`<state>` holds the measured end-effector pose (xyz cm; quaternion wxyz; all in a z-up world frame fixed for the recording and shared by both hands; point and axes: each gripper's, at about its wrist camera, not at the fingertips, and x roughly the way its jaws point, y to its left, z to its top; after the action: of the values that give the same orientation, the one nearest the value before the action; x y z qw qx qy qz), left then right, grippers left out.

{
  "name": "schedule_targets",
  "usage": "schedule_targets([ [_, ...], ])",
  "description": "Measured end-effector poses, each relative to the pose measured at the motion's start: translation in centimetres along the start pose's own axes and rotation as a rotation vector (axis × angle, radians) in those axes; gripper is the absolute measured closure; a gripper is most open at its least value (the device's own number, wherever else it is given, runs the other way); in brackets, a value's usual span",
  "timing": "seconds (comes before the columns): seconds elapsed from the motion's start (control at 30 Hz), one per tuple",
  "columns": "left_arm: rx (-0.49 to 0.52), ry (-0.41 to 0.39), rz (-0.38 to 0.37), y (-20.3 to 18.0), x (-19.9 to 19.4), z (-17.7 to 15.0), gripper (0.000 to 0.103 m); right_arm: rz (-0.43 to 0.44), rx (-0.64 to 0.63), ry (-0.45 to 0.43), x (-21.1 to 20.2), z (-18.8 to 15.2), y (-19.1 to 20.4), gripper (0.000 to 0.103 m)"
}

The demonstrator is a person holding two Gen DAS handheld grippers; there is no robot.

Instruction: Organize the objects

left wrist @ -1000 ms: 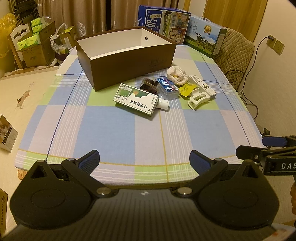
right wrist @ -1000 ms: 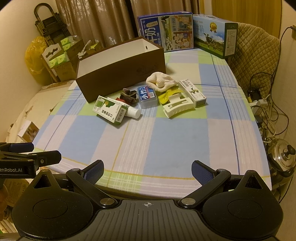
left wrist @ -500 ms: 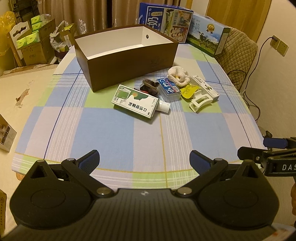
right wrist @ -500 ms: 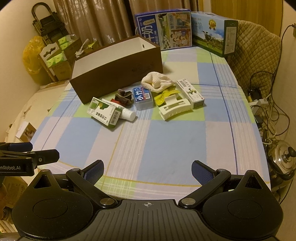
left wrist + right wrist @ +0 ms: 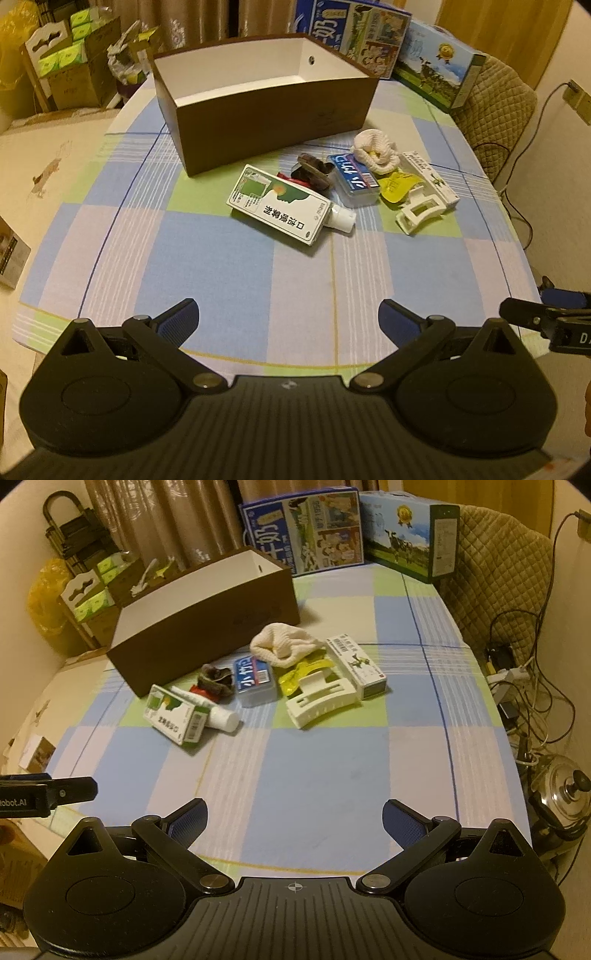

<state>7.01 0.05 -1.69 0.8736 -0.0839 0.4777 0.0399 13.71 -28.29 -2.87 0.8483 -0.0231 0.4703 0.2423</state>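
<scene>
Nothing has been picked up yet, and the risk I see is in the clutter itself. The small things lie packed together mid-tabletop, several touching or overlapping, so a finger going for one is likely to shove its neighbour. The white tube (image 5: 216, 710) looks tucked against the green-and-white carton (image 5: 279, 205) and could roll toward the near edge if nudged. The cream knit cloth (image 5: 282, 644) is soft and drapes over the yellow packet (image 5: 295, 675); lifting it may drag that packet along. The white hair claw (image 5: 323, 701) is springy and oddly shaped, so I judge it could slip from a flat pinch.

Both tools hang over the near edge of the tabletop. The left gripper (image 5: 287, 319) has its jaws spread wide with nothing between them, and so does the right gripper (image 5: 293, 818). The pile sits well ahead of both, between them and the brown box (image 5: 266, 122), which stands open near the far edge, seemingly empty from here. The carton is the nearest piece to the left tool; the hair claw and the long white box (image 5: 356, 664) are nearest the right.
</scene>
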Motion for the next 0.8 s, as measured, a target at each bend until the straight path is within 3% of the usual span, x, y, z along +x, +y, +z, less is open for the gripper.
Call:
schedule_targets([
  [0.47,-0.174,0.030,0.000,2.2,4.8,3.9,0.001,-0.023,0.022,0.032,3.1,2.9,-3.5,0.004],
  [0.8,-0.425,0.031,-0.065,3.6,9.9,5.9,0.001,-0.069,0.040,0.039,5.1,5.3,-6.9,0.004],
])
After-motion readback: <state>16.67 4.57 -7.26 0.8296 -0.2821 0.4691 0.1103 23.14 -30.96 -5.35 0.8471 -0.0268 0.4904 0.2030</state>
